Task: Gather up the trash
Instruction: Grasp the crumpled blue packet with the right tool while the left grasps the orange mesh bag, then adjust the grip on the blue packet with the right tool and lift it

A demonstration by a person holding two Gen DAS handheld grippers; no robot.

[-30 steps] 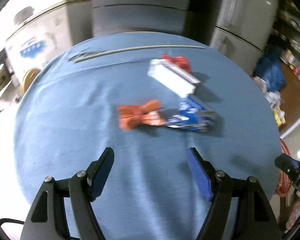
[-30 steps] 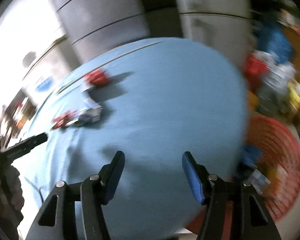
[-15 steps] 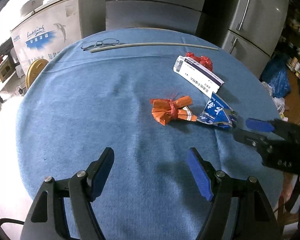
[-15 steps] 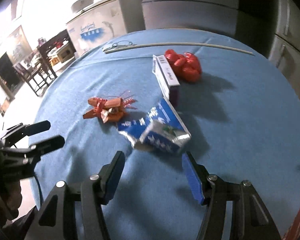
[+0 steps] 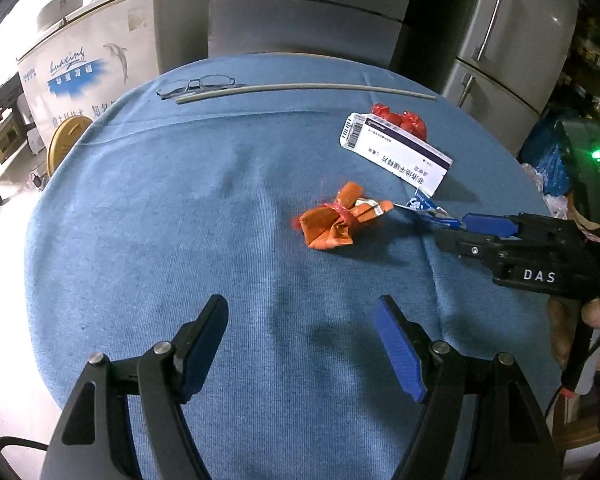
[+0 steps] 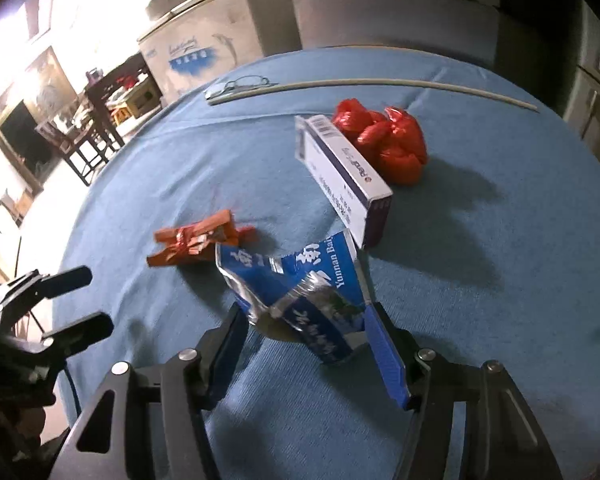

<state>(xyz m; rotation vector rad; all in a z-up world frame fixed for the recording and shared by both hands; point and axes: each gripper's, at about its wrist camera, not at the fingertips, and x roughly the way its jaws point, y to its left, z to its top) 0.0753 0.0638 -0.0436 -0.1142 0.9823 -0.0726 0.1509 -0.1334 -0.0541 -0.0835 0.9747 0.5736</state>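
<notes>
A crumpled blue wrapper (image 6: 300, 292) lies on the blue tablecloth between the open fingers of my right gripper (image 6: 304, 316); the jaws flank it without closing. In the left wrist view the right gripper (image 5: 452, 224) covers most of the wrapper (image 5: 420, 203). An orange tied wrapper (image 5: 336, 222) (image 6: 196, 242) lies just left of it. A white and purple box (image 5: 396, 154) (image 6: 346, 178) and a red plastic bag (image 5: 400, 120) (image 6: 384, 144) lie farther back. My left gripper (image 5: 300, 340) is open and empty, above bare cloth short of the orange wrapper.
Glasses (image 5: 196, 84) and a long thin rod (image 5: 304, 89) lie at the round table's far edge (image 5: 288, 58). Fridges and a chest freezer (image 5: 88, 68) stand behind the table. A dark chair (image 6: 96, 120) stands at the left.
My right gripper has swung in from the table's right side and moved forward until its open fingers flank the blue wrapper. My left gripper has steadied and edged closer to the orange wrapper.
</notes>
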